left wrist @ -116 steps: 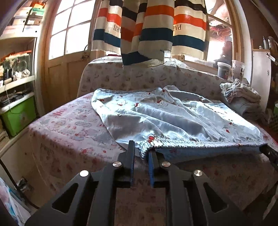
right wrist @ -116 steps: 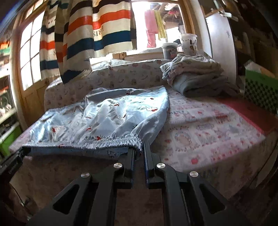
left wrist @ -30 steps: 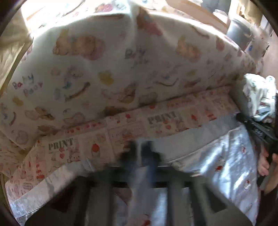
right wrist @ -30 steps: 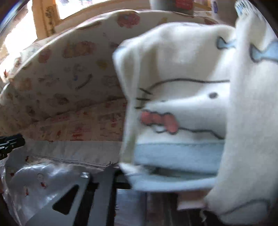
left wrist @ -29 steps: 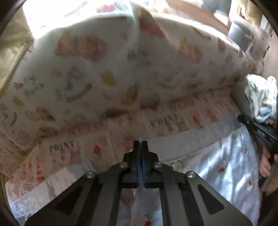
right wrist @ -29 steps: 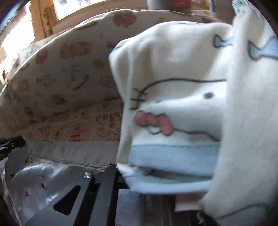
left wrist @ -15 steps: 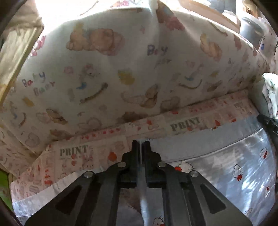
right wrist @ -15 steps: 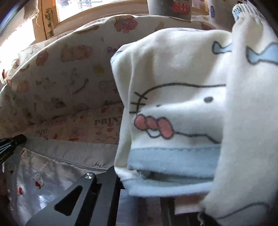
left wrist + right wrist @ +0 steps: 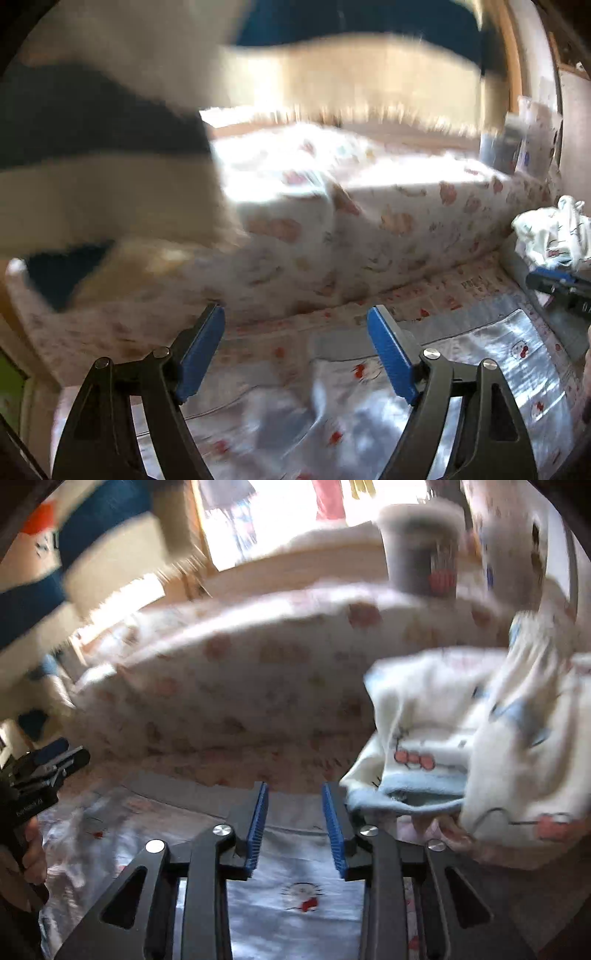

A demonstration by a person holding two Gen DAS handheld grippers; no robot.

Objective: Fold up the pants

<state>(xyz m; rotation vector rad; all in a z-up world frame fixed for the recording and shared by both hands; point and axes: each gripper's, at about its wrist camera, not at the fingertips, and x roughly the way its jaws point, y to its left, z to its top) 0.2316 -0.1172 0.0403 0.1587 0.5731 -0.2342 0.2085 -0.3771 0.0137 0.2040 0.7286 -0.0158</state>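
The light blue pants (image 9: 424, 398) with a small red cartoon print lie on the printed bed sheet, their grey waistband (image 9: 476, 314) toward the back cushion. My left gripper (image 9: 295, 343) is open and empty just above the pants' left end. My right gripper (image 9: 293, 823) is open and empty over the pants (image 9: 295, 890) at their right end. The right gripper also shows at the right edge of the left wrist view (image 9: 561, 286); the left gripper shows at the left edge of the right wrist view (image 9: 48, 762). Both views are blurred.
A cushion with a bear print (image 9: 369, 236) runs along the back of the bed. A pile of white and blue clothes (image 9: 480, 746) sits right beside my right gripper. A striped towel (image 9: 92, 147) hangs above left. A grey cup (image 9: 421, 546) stands on the sill.
Both grippers have opened and let go of the pants' waistband, which now lies at the back of the bed. Both have pulled back and tilted up a little.
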